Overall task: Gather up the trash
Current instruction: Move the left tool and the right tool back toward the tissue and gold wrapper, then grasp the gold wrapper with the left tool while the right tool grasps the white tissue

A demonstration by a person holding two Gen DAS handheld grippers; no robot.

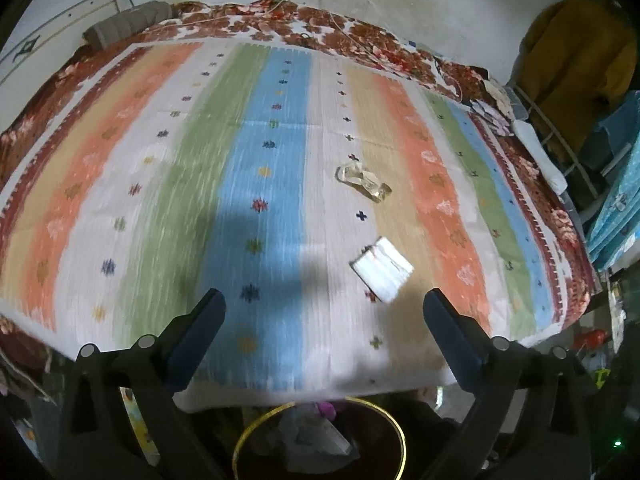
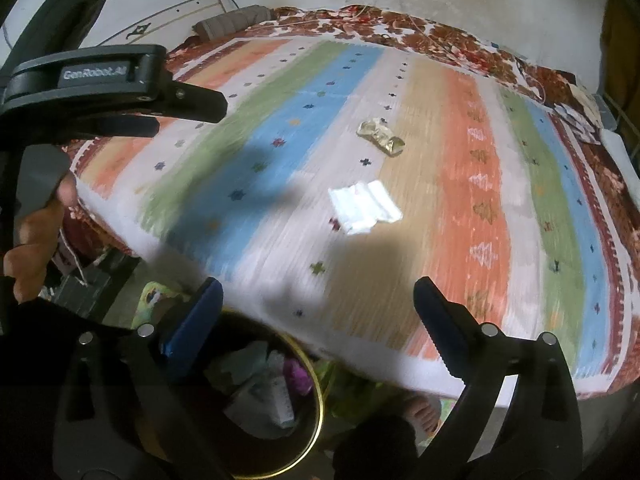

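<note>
A white folded paper scrap (image 1: 382, 274) lies on the striped bedspread (image 1: 160, 184), with a crumpled clear yellowish wrapper (image 1: 364, 181) farther back. Both also show in the right wrist view: the white scrap (image 2: 364, 207) and the wrapper (image 2: 380, 136). A dark bin with a gold rim (image 1: 394, 420) stands on the floor below the bed edge and holds several bits of trash (image 2: 264, 388). My left gripper (image 1: 324, 312) is open and empty above the bed's near edge. My right gripper (image 2: 318, 300) is open and empty above the bin (image 2: 316, 380) and bed edge. The left gripper's body (image 2: 96, 84) shows at the upper left.
The bed meets a white wall at the back, with a grey-brown bolster (image 1: 124, 26) at its far left corner. A yellow garment (image 1: 572, 64) and blue cloth (image 1: 620, 200) hang at the right. A bare foot (image 2: 422, 410) stands on the floor beside the bin.
</note>
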